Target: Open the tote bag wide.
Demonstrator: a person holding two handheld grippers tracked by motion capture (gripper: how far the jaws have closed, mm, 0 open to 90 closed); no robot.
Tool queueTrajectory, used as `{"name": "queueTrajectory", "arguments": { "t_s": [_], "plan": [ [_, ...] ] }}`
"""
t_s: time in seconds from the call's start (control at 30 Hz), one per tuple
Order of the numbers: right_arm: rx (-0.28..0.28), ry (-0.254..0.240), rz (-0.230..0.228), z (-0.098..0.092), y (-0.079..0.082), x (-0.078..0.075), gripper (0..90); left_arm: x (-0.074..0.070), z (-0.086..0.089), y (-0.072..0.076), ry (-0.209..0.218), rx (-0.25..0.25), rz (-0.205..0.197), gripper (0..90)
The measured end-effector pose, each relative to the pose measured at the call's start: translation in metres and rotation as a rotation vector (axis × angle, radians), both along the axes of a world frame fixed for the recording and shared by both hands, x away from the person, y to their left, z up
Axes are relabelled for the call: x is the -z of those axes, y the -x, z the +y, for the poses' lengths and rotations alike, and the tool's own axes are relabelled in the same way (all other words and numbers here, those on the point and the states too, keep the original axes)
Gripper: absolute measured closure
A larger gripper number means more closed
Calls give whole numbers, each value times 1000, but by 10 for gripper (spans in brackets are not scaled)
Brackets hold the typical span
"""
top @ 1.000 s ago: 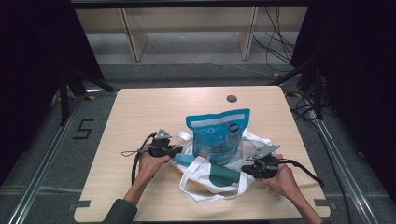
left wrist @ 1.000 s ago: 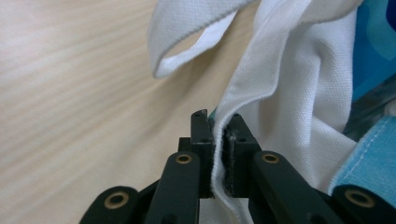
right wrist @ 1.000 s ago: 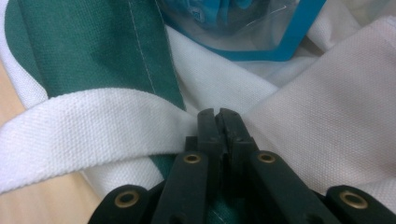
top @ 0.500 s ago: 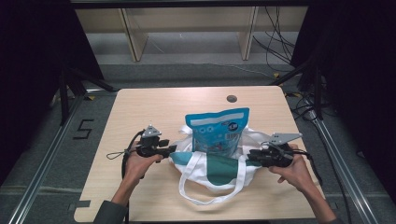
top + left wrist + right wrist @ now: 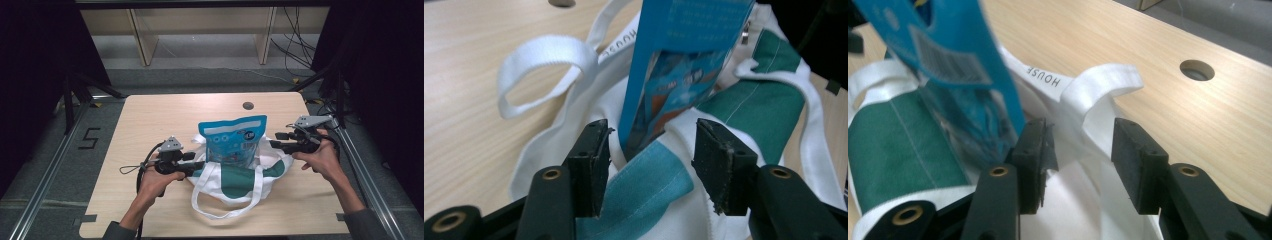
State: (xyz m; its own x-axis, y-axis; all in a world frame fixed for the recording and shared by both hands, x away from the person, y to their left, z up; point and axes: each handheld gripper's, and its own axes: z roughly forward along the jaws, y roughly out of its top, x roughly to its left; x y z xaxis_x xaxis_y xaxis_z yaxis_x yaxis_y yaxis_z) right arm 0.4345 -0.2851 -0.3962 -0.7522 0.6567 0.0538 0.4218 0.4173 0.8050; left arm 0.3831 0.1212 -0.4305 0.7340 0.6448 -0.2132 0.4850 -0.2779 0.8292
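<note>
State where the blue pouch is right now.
In the high view, the blue pouch stands upright in the white tote at mid-table, between both hand-held grippers.

High view overhead, tool views close, sharing tote bag [image 5: 235,182]

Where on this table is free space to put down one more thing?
Bare wood lies on the table between the far edge and the blue pouch, around the round hole, and along the near edge. The middle is crowded: tote bag and both grippers.
</note>
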Motion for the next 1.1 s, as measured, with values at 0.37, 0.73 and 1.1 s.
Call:
{"name": "queueTrajectory", "arguments": {
  "t_s": [0.37, 0.73, 1.1],
  "plan": [
    [-28, 79, 55, 16, -30, 7, 549, 29, -19, -3, -41, 114, 66, 499],
    [64, 124, 19, 31, -60, 31, 867, 58, -38, 13, -267, 231, 0, 818],
    [136, 217, 179, 47, -101, 84, 868, 68, -40, 27, -292, 212, -27, 829]
  ]
}}
